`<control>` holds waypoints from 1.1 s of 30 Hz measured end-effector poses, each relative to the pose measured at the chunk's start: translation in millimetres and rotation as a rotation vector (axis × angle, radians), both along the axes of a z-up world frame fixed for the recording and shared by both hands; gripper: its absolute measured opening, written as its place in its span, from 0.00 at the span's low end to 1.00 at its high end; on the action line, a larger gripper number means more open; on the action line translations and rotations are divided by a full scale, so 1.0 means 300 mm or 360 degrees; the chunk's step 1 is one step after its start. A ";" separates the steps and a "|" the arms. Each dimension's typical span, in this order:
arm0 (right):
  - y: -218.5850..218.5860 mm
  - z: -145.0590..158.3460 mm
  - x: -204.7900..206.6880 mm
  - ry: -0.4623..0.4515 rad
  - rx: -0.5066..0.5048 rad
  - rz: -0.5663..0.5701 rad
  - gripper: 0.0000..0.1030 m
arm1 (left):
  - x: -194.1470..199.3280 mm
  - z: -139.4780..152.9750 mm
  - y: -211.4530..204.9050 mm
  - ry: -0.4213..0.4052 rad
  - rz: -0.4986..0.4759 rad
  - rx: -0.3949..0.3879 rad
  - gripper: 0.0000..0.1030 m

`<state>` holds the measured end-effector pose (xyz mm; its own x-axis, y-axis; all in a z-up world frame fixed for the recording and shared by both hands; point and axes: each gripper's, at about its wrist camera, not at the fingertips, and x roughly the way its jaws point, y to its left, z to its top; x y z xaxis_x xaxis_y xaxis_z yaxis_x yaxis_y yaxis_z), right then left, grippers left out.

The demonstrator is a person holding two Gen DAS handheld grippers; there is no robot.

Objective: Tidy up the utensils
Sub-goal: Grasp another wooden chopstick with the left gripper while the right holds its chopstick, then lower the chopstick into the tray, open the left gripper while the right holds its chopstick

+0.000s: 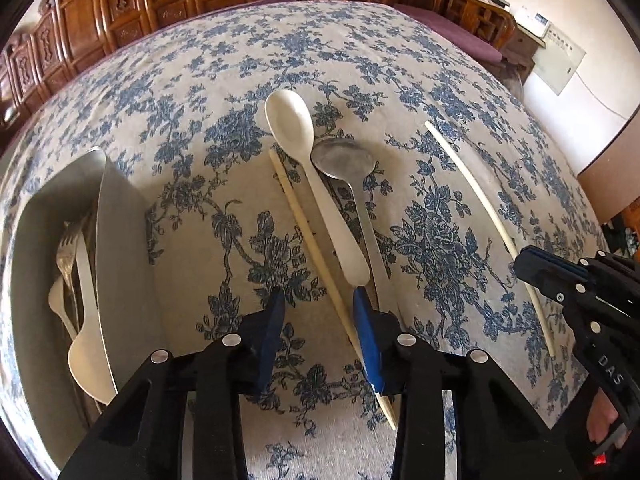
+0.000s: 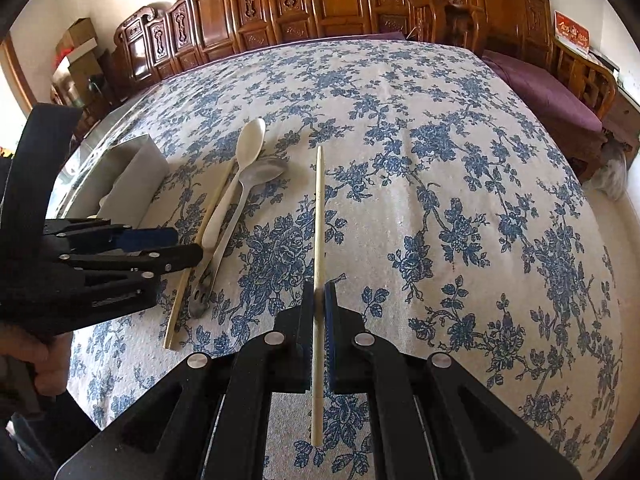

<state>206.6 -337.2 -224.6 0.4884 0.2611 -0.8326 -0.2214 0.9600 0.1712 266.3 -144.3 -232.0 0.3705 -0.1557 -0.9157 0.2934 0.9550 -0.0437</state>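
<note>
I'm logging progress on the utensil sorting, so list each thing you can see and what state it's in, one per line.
Left gripper: open, fingers either side of the nearer chopstick.
Right gripper: shut on the far chopstick.
White spoon: lying on the tablecloth, unheld.
Metal spoon: lying beside it, bowls touching.
Grey bin: already holds a fork and white utensils.

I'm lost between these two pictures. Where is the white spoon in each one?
Left wrist view: the white spoon lies in the middle, bowl away from the camera, handle ending just ahead of the open left tongs.
Right wrist view: the same spoon is left of centre, beyond the left tongs.
Shared landmark: the metal spoon lying right beside it.
</note>
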 end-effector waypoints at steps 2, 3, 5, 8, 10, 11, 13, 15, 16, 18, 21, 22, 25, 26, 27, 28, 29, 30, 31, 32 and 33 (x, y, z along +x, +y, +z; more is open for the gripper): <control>0.002 -0.004 -0.001 0.0004 0.0004 -0.0001 0.06 | 0.003 0.000 -0.004 -0.0010 0.0010 0.0022 0.26; 0.004 -0.005 -0.003 0.0005 0.0004 0.0000 0.06 | 0.006 0.000 -0.002 -0.0013 0.0015 0.0035 0.24; 0.008 -0.003 -0.006 0.0005 0.0002 0.0003 0.06 | 0.010 0.000 0.006 -0.0011 0.0027 0.0036 0.16; 0.011 0.002 -0.006 -0.0001 0.0000 0.0004 0.06 | 0.013 -0.001 0.024 -0.0008 0.0043 0.0046 0.05; 0.015 0.008 -0.007 -0.0005 0.0001 0.0004 0.06 | 0.010 0.001 0.037 0.0011 0.0048 0.0029 0.04; 0.016 0.009 -0.007 -0.0007 0.0001 0.0003 0.06 | 0.005 0.003 0.042 0.0007 0.0048 0.0032 0.04; 0.022 0.018 -0.011 -0.0014 0.0003 0.0005 0.06 | -0.008 0.010 0.048 0.0001 0.0047 0.0025 0.04; 0.029 0.025 -0.018 -0.0021 0.0003 0.0009 0.06 | -0.025 0.022 0.059 -0.0008 0.0051 0.0010 0.04; 0.035 0.030 -0.022 -0.0026 0.0002 0.0012 0.06 | -0.032 0.029 0.065 -0.0014 0.0056 0.0008 0.04; 0.040 0.038 -0.027 -0.0032 0.0003 0.0014 0.06 | -0.044 0.043 0.076 -0.0024 0.0061 0.0000 0.04; 0.054 0.055 -0.039 -0.0047 0.0003 0.0021 0.06 | -0.061 0.069 0.096 -0.0043 0.0068 -0.0012 0.04; 0.060 0.064 -0.044 -0.0054 0.0003 0.0024 0.06 | -0.067 0.078 0.102 -0.0050 0.0070 -0.0017 0.04; 0.070 0.081 -0.059 -0.0069 0.0004 0.0027 0.06 | -0.084 0.110 0.121 -0.0078 0.0075 -0.0034 0.04; 0.073 0.089 -0.064 -0.0075 0.0006 0.0028 0.06 | -0.087 0.117 0.124 -0.0084 0.0075 -0.0038 0.04; 0.076 0.095 -0.067 -0.0080 0.0008 0.0029 0.06 | -0.093 0.130 0.129 -0.0095 0.0076 -0.0045 0.04; 0.080 0.103 -0.073 -0.0087 0.0009 0.0030 0.06 | -0.100 0.142 0.133 -0.0105 0.0077 -0.0050 0.04; 0.083 0.109 -0.078 -0.0092 0.0010 0.0031 0.06 | -0.107 0.155 0.137 -0.0117 0.0077 -0.0056 0.04; 0.086 0.115 -0.081 -0.0097 0.0010 0.0032 0.06 | -0.112 0.164 0.140 -0.0124 0.0077 -0.0061 0.04; 0.087 0.122 -0.085 -0.0103 0.0012 0.0033 0.06 | -0.120 0.180 0.144 -0.0136 0.0075 -0.0068 0.04; 0.090 0.130 -0.089 -0.0110 0.0017 0.0034 0.06 | -0.128 0.195 0.150 -0.0151 0.0074 -0.0074 0.04; 0.091 0.136 -0.093 -0.0116 0.0023 0.0034 0.06 | -0.133 0.208 0.154 -0.0164 0.0073 -0.0080 0.04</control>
<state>178.7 -309.9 -183.9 0.5417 0.2841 -0.7911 -0.2544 0.9524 0.1678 226.4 -98.1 -169.6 0.4700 -0.1808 -0.8639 0.2546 0.9650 -0.0635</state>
